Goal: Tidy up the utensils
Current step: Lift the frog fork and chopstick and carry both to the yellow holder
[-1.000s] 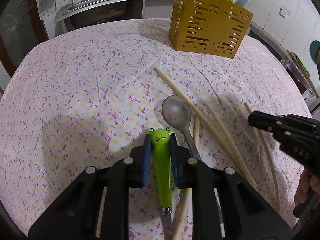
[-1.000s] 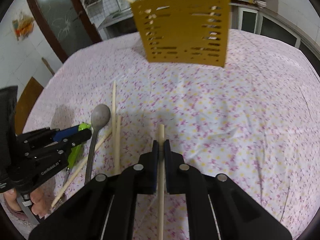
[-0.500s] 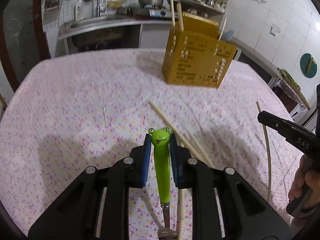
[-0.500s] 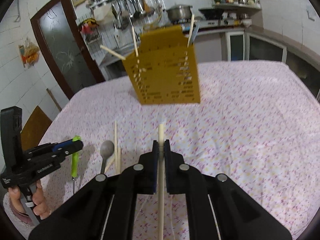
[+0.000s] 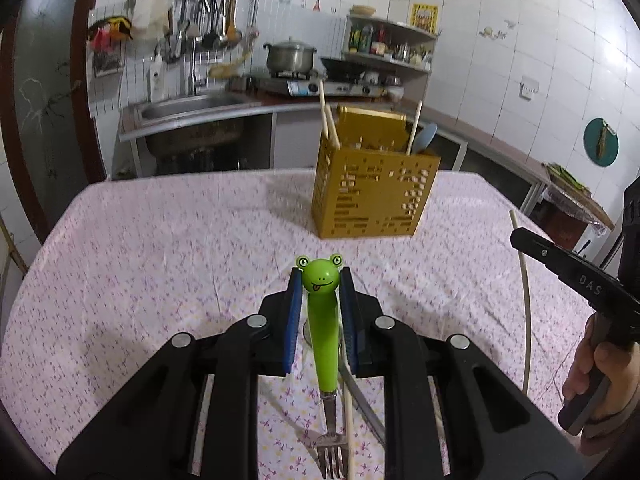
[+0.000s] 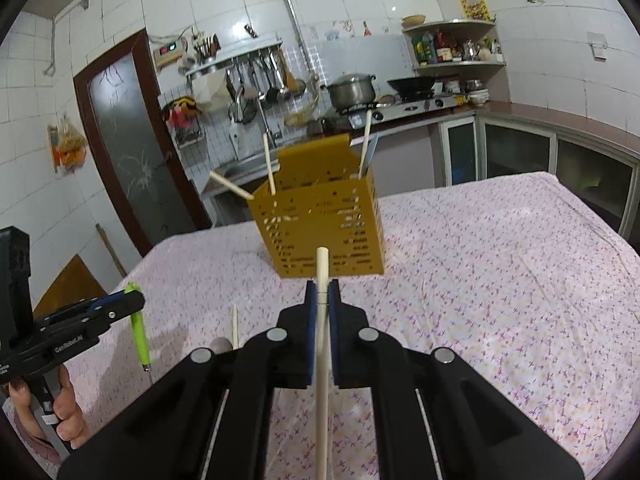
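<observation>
My left gripper [image 5: 320, 280] is shut on a fork with a green frog-head handle [image 5: 323, 320], held above the table, tines pointing back toward me. My right gripper [image 6: 322, 292] is shut on a pale chopstick [image 6: 322, 360], also lifted. A yellow perforated utensil holder [image 5: 372, 200] stands upright at the table's far side, seen too in the right wrist view [image 6: 324, 232], with several chopsticks and a blue spoon in it. The left gripper shows at the left of the right wrist view [image 6: 120, 306]; the right gripper shows at the right of the left wrist view [image 5: 520, 236].
The table has a pink flowered cloth [image 5: 160, 260]. A spoon [image 6: 220, 345] and another chopstick [image 6: 234, 326] lie on it below the grippers. A kitchen counter with a sink [image 5: 188, 106] and stove is behind the table.
Both grippers have risen from the table with their utensils and tilted up; the holder now sits farther below and ahead.
</observation>
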`<state>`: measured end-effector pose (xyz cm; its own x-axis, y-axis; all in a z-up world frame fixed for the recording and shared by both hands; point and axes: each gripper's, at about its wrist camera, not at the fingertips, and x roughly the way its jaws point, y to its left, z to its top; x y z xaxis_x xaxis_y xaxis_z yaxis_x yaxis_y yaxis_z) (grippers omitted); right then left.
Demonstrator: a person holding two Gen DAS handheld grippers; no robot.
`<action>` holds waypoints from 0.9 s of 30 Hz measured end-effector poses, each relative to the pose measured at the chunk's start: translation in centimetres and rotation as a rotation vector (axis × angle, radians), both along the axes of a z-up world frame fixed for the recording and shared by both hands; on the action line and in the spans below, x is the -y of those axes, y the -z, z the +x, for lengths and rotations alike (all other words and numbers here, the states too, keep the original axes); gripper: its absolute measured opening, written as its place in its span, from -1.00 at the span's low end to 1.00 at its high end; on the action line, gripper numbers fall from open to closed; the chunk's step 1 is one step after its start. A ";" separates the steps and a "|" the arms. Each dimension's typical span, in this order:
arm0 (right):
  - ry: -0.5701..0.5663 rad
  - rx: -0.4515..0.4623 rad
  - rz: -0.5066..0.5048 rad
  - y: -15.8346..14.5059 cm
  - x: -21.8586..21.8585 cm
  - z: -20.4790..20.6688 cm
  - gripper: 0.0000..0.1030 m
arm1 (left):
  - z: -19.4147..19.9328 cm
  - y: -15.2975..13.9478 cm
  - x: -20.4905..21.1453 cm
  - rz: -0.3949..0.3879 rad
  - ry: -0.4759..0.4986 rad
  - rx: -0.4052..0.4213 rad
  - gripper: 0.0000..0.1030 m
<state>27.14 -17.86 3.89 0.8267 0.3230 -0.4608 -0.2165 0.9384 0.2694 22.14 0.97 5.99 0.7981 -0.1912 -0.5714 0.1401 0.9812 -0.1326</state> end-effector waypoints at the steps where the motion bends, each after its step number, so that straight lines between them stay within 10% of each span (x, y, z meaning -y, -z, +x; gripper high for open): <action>1: 0.002 0.014 0.006 -0.1 0.1 -0.1 -0.88 | -0.2 -0.3 0.0 -0.002 0.001 0.016 -0.66; 14: 0.031 0.282 -0.046 -1.4 -0.1 -1.4 -0.88 | -0.1 -3.2 0.7 -0.007 0.021 0.105 -0.66; 27: 0.048 0.365 0.009 -3.3 0.4 1.1 -0.88 | 1.5 -6.7 2.3 -0.017 0.050 0.188 -0.66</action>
